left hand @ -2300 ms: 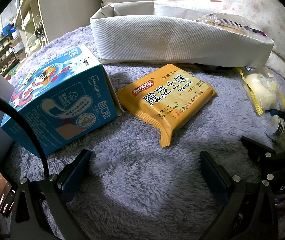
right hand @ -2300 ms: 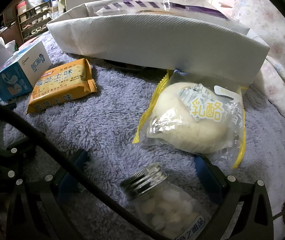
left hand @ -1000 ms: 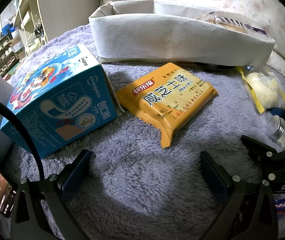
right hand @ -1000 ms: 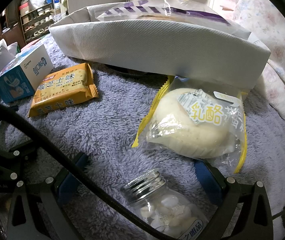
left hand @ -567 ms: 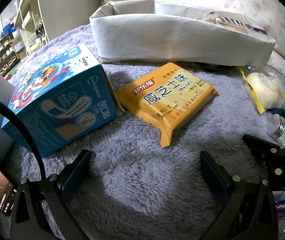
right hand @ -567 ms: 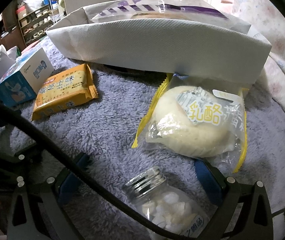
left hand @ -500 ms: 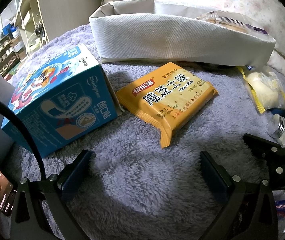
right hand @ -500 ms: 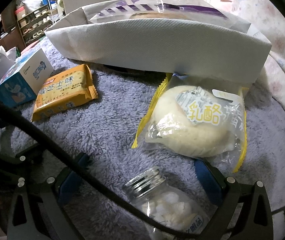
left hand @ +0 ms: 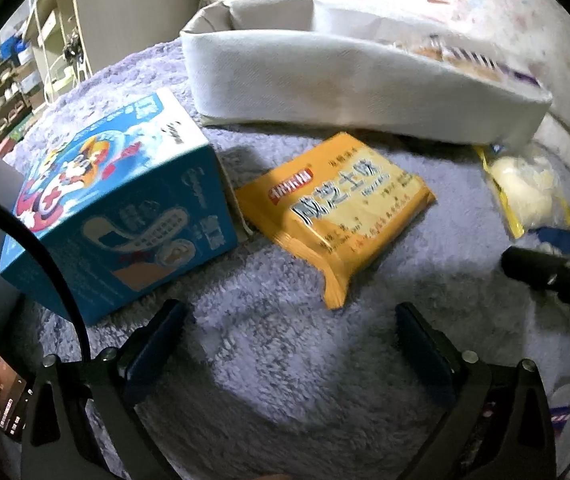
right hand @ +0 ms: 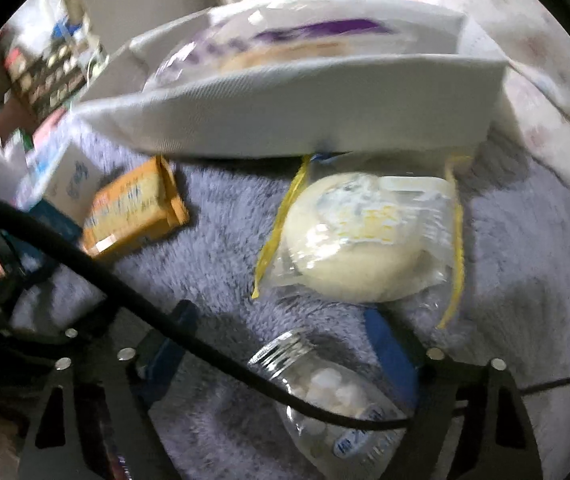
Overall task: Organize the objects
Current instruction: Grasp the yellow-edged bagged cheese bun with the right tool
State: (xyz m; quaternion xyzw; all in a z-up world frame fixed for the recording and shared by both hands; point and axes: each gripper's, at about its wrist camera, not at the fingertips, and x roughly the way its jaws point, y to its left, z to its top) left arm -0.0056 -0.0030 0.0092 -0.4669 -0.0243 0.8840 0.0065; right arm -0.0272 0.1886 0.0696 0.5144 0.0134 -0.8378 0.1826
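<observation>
Right gripper (right hand: 281, 344) wide, straddling the tablet jar (right hand: 325, 396): centre on its body below the lid, close gently.

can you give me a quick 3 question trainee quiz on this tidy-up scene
1. True or false: the orange biscuit packet already lies inside the white fabric bin.
2. Which item lies between the fingers of the right tongs? A) blue box B) glass jar C) bagged bun
3. Fill in: the left tongs are open over bare ____ blanket.

Key:
1. False; it lies on the purple blanket in front of the bin, beside the blue box.
2. B; the glass jar lies between open fingers, with the bagged bun just beyond.
3. purple
</observation>
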